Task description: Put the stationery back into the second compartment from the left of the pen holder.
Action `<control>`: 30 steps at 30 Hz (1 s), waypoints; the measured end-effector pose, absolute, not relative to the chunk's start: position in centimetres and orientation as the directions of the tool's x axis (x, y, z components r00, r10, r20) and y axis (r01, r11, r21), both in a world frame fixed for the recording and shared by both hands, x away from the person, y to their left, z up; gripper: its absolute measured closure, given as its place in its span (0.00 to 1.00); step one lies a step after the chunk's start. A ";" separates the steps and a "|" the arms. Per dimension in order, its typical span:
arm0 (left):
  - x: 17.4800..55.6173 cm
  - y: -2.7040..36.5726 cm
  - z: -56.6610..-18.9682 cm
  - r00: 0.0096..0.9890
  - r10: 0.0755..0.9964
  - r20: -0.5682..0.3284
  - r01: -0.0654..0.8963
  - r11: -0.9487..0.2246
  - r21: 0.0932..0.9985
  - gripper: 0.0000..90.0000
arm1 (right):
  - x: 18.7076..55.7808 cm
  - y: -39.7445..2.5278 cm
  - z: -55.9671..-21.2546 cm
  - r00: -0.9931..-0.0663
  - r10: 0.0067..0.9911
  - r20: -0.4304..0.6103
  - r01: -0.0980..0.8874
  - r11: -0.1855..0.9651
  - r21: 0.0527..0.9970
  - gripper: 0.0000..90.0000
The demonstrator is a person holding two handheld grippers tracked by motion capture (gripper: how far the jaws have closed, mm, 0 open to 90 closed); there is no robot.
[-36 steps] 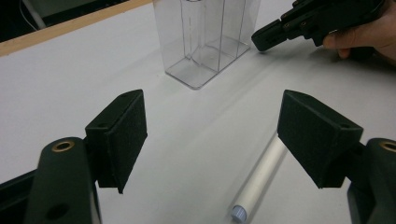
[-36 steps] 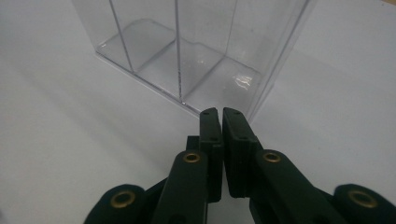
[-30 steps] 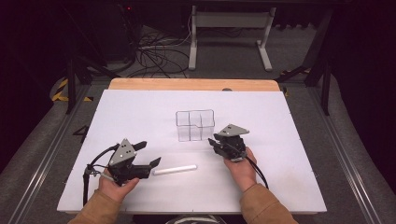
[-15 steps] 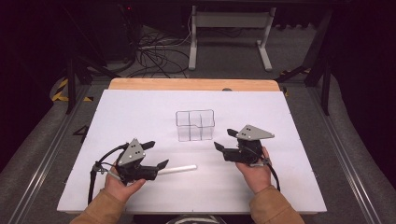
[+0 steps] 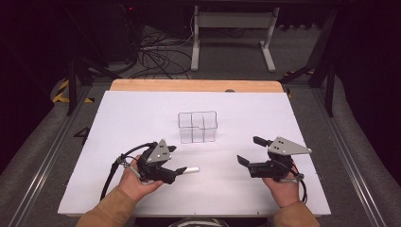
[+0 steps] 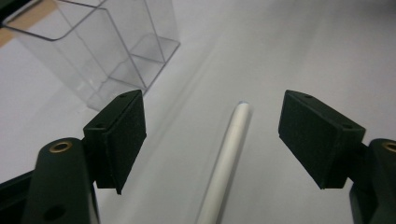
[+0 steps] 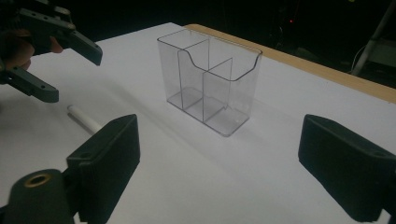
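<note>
Right gripper (image 5: 249,151) has drawn back from clear organiser (image 5: 197,126), jaws apart. Left gripper (image 6: 212,135) straddles white stick (image 6: 224,161), jaws apart: approach step; next, lower and close.

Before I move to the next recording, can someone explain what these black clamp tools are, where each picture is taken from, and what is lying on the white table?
A person holds a two-jaw black tool in each hand. One picture looks down from above the table; the other two come from cameras riding on each tool, looking along its jaws. The left gripper is open, its jaws on either side of a slim white plastic stick lying flat on the white table, not yet gripped. The right gripper is also open and holds nothing. Between them, farther back, stands an empty clear plastic box with inner dividers.
</note>
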State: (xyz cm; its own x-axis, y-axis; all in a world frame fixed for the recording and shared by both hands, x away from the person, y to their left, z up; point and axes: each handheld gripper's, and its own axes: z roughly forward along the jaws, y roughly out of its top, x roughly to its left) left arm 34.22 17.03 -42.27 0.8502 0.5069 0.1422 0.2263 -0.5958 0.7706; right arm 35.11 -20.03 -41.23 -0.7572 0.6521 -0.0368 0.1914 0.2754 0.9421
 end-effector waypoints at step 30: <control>38.1 11.2 -43.6 0.917 0.397 0.048 0.342 -0.840 0.421 0.45 | 34.0 -23.0 -40.6 -0.755 0.654 -0.056 0.155 0.261 0.953 0.10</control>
